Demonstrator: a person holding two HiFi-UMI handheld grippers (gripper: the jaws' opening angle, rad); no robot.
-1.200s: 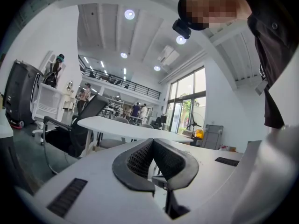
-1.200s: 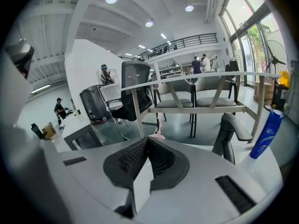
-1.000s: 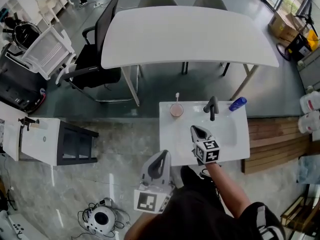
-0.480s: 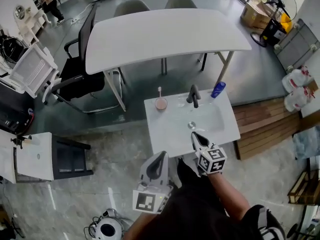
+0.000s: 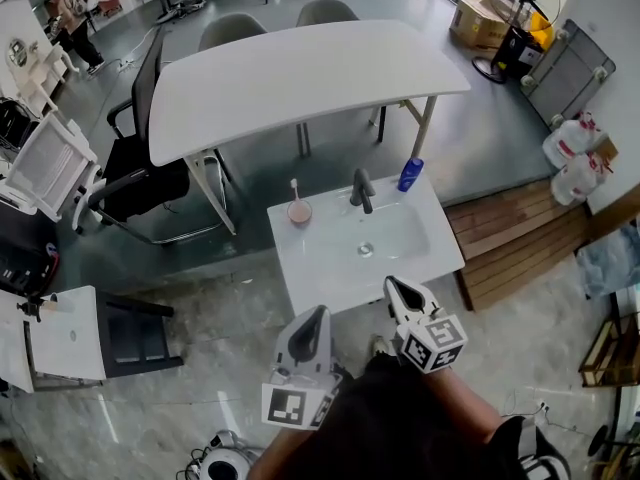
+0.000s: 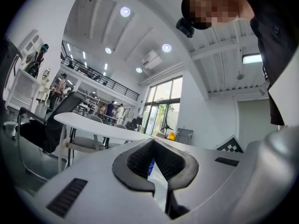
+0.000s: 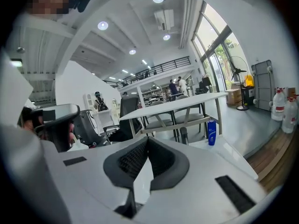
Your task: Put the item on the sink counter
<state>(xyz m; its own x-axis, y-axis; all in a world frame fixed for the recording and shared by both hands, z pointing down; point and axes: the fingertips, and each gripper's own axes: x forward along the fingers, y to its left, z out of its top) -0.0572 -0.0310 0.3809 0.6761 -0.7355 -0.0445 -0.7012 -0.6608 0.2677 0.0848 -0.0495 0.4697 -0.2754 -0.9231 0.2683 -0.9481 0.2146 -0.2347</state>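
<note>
The white sink counter (image 5: 318, 268) stands in front of me in the head view, with a dark faucet (image 5: 362, 190) at its back. A blue bottle (image 5: 410, 174) stands at the back right corner and a pink cup (image 5: 298, 212) holding a toothbrush at the back left. My right gripper (image 5: 395, 287) hovers just off the counter's front edge, shut and holding nothing. My left gripper (image 5: 317, 315) is lower left of it, off the counter, also shut and holding nothing. The right gripper view shows my right gripper (image 7: 147, 140) with the blue bottle (image 7: 211, 132) and faucet (image 7: 183, 135) beyond. A sliver of the bottle (image 6: 150, 167) shows past my left gripper (image 6: 152, 144).
A large white table (image 5: 300, 68) with chairs stands behind the sink. A black office chair (image 5: 140, 183) is to the left, a small white cabinet (image 5: 70, 333) nearer left. A wooden platform (image 5: 515, 238) and white jugs (image 5: 570, 158) lie to the right.
I have backed away from the sink. The right gripper, which was over the basin, now hangs off the counter's front edge. The left gripper keeps its place low in the view.
</note>
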